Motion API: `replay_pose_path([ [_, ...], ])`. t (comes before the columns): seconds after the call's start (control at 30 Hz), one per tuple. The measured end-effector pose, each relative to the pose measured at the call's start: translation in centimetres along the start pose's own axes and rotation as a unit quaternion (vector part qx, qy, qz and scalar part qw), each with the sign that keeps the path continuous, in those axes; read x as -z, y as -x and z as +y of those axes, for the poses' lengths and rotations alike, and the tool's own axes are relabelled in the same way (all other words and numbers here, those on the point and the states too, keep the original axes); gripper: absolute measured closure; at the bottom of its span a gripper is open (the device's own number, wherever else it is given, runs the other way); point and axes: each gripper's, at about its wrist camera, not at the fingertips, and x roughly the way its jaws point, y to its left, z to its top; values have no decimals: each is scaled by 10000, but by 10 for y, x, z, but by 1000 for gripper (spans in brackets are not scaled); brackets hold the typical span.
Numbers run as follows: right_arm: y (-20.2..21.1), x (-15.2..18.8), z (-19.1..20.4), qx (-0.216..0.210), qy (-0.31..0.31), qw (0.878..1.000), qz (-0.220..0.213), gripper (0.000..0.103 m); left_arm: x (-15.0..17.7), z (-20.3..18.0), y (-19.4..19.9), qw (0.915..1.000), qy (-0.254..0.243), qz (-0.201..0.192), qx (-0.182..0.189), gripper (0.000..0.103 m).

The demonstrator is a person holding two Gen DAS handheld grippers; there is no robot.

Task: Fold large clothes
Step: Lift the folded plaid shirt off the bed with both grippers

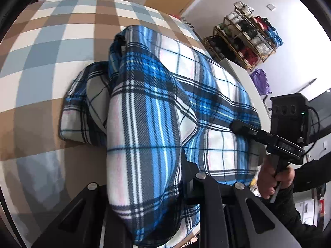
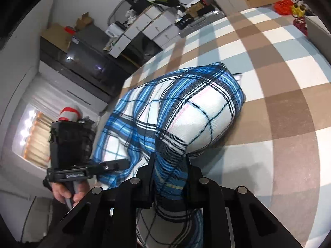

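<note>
Blue, white and black plaid fleece, a large garment (image 1: 144, 107), lies bunched on a bed covered in a brown, grey-blue and white checked sheet (image 1: 41, 47). In the left wrist view the cloth fills the centre and runs down to 6 o'clock, where it passes between the fingers of the left gripper (image 1: 149, 196); those fingers are pinching a thick fold of it, held up off the bed. A sleeve or side part (image 1: 82, 107) sticks out flat toward 9 o'clock. At 3 o'clock a hand (image 1: 273, 177) holds the right gripper (image 1: 238, 125), whose tip reaches onto the cloth's near edge.

In the right wrist view the garment (image 2: 186, 111) rises from 6 o'clock toward the centre, drawn into a taut ridge. The fingers of the right gripper (image 2: 169, 177) are pinching that ridge of cloth. At 8 o'clock the other hand (image 2: 66, 192) holds the left gripper (image 2: 124, 164) against the cloth.

As a judgement: the folding is under way but far from done. Both near edges are gripped and lifted, the cloth is rumpled, no neat rectangle shows, and the stray part still needs tucking in.
</note>
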Motion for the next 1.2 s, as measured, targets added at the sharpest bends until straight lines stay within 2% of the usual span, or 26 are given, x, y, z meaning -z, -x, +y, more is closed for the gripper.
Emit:
replay_pose_path([
  [0.13, -11, 2, -6, 179, -107, 9995, 224, 80, 1, -9, -12, 9990, -181, -17, -405, 87],
  [0.23, -16, -1, -11, 331, -169, 9988, 317, 71, 1, -19, -17, 9969, -392, -84, -676, 86],
  [0.33, -25, 0, -12, 516, -84, 9977, 429, 57, 1, -19, -21, 9956, -487, -70, -802, 85],
  [0.4, -33, 1, -14, 436, -88, 9976, 527, 49, 1, -21, -23, 9943, -593, -57, -881, 85],
  [0.47, -39, 0, -14, 370, -78, 9978, 545, 46, 2, -19, -24, 9936, -651, -39, -917, 81],
  [0.57, -41, -3, -12, 403, -76, 9977, 545, 50, -3, -16, -30, 9941, -584, 37, -914, 77],
  [0.67, -39, -3, -16, 269, -154, 9984, 471, 64, -6, -16, -34, 9937, -624, 82, -923, 77],
  [0.87, -30, 1, -4, 189, -6, 9996, 225, 76, 0, -27, -35, 9876, -1054, 156, -1150, 81],
  [1.0, -19, 4, 10, 49, 179, 9998, -60, 80, 0, -27, -27, 9912, -937, 80, -936, 86],
  [1.07, -9, 6, 17, -149, 160, 9994, -282, 81, 0, -28, -22, 9928, -894, 44, -801, 87],
  [1.2, 6, 5, 35, -379, 359, 9967, -621, 81, -1, -29, 1, 9953, -810, -241, -482, 88],
])
